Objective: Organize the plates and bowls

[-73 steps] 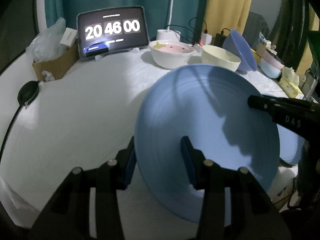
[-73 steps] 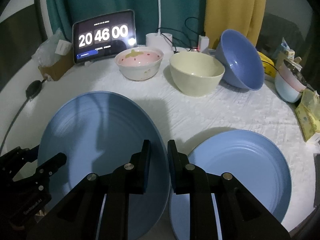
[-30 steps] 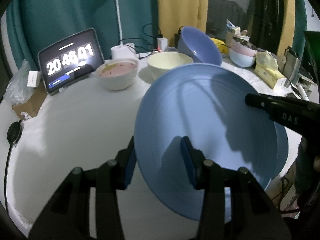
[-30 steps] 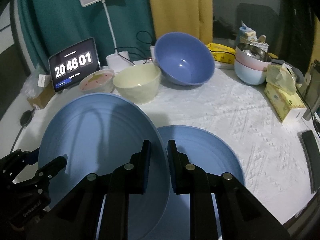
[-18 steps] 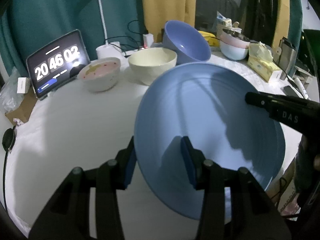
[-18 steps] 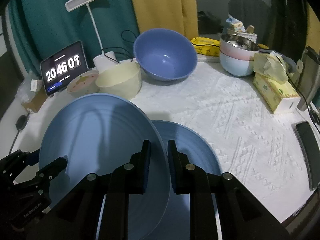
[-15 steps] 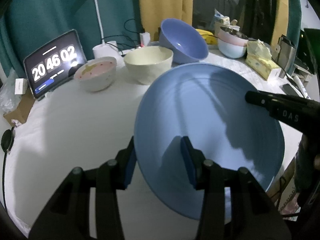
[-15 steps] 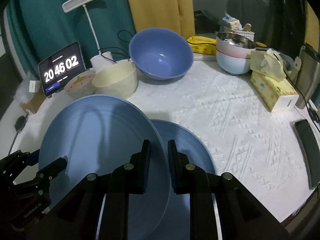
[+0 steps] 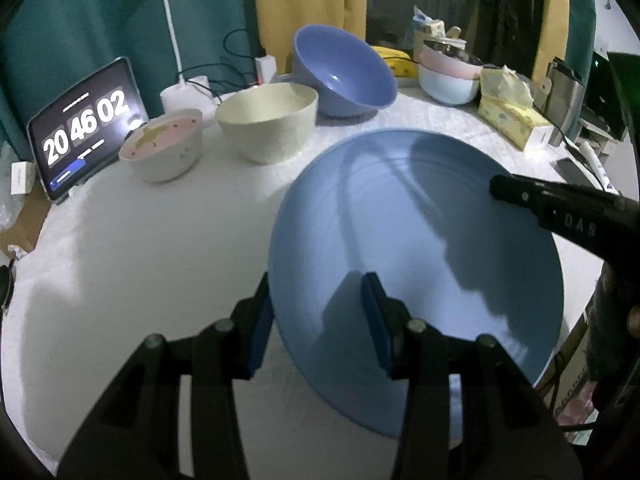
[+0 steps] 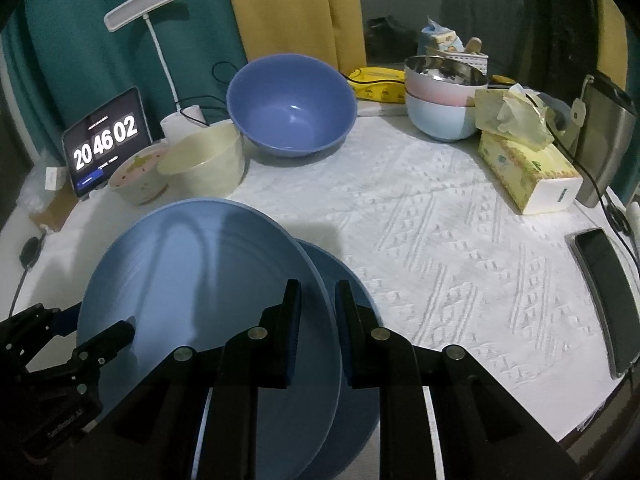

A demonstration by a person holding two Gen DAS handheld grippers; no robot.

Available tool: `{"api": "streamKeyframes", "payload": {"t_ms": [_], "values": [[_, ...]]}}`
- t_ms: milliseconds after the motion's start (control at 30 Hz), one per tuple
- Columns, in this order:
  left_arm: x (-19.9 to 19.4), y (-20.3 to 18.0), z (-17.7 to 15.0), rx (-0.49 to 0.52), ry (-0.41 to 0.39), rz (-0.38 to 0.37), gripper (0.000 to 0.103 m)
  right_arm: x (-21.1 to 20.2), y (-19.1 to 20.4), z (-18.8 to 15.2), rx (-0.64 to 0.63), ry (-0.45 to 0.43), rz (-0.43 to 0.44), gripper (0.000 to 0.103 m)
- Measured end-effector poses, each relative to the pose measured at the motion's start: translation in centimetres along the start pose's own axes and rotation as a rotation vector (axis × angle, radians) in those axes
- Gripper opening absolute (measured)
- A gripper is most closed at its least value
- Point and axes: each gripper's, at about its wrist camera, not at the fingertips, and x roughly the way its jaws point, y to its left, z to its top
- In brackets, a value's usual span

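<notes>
Both grippers hold one large blue plate point(image 9: 420, 240) above the table. My left gripper point(image 9: 316, 316) is shut on its left rim. My right gripper point(image 10: 316, 320) is shut on its right rim, and the plate also shows in the right wrist view point(image 10: 200, 288). A second blue plate point(image 10: 352, 312) lies on the white cloth under it, mostly covered. At the back stand a pink patterned bowl point(image 9: 164, 148), a cream bowl point(image 9: 268, 124) and a tilted large blue bowl point(image 9: 344, 72).
A tablet clock point(image 9: 84, 128) and a lamp base point(image 9: 188, 96) stand at the back left. Stacked pink and pale blue bowls point(image 10: 444, 100), a tissue box point(image 10: 524, 172) and a phone point(image 10: 604, 296) are on the right. The table edge is close in front.
Both grippers have carried the held plate to the right, so it now covers most of the second plate. The bowls and clock have shifted left in both views.
</notes>
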Motion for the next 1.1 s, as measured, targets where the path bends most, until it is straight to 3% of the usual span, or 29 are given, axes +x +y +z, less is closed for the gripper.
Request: {"api": "streamKeyframes", "payload": {"t_ms": [400,633,733,1100], "values": [[1.9,-0.8,0.8,0.016,0.004,-0.029,0.045,0.8,-0.9,0.2,-0.004,0.021,-0.046,0.021],[2.0,0.7,1.3,-0.049,0.005,-0.044,0.045,0.9,-1.6,0.5,0.013,0.027,-0.069,0.022],[2.0,1.0,1.3,-0.07,0.004,-0.051,0.046,1.0,-2.0,0.6,0.026,0.033,-0.068,0.03],[2.2,1.3,0.2,-0.119,0.04,-0.075,0.057,0.7,-3.0,-0.7,0.068,0.053,-0.025,0.035]]}}
